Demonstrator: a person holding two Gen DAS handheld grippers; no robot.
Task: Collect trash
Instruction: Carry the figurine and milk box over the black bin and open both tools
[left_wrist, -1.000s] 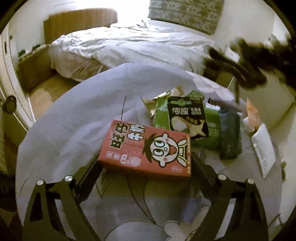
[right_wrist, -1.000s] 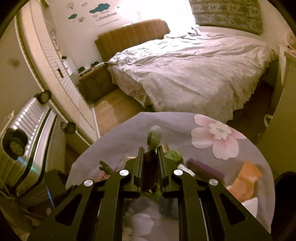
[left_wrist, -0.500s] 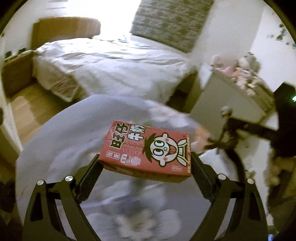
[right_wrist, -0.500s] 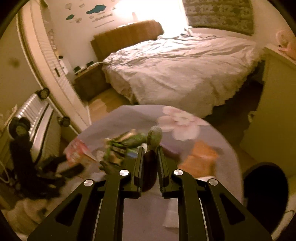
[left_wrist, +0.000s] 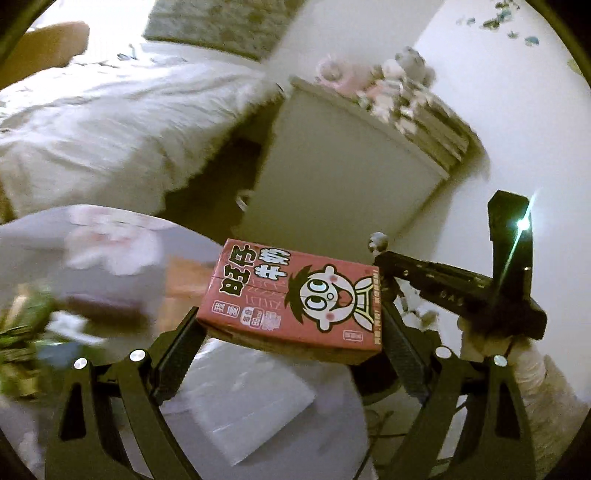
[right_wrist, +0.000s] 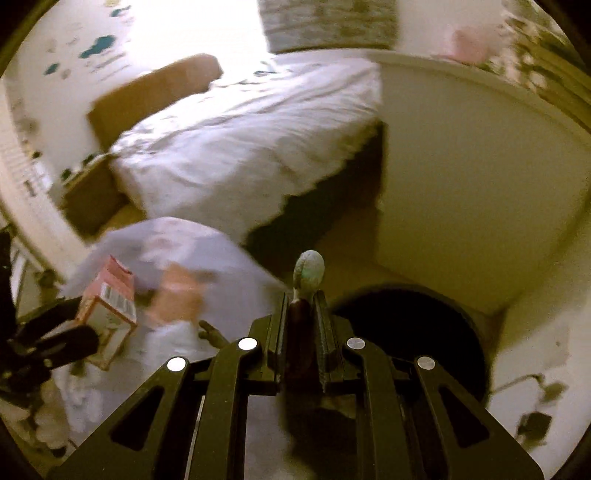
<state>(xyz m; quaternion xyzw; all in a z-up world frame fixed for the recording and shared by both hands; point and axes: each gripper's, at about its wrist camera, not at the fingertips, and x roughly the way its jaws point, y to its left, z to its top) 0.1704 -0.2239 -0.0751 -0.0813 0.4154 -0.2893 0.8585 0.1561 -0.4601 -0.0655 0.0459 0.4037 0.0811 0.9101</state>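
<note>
Left wrist view: left gripper (left_wrist: 291, 325) jaws wide, clamping red milk carton (left_wrist: 295, 299); right gripper (right_wrist: 302, 314) jaws nearly closed, pinching dark stick (right_wrist: 301, 325).

both wrist views face the bed (left_wrist: 110, 110), sharing it.

Bed (right_wrist: 236, 147) with rumpled white duvet, brown headboard (right_wrist: 147, 96) behind it. White cabinet (left_wrist: 340, 177) stands beside the bed, blurred pink and grey plush toys (left_wrist: 373, 81) on top. Wooden nightstand (right_wrist: 92, 192) on the bed's far side. Patterned curtain (left_wrist: 218, 26) above. Round surface (right_wrist: 177, 251) wears a floral cloth.
</note>
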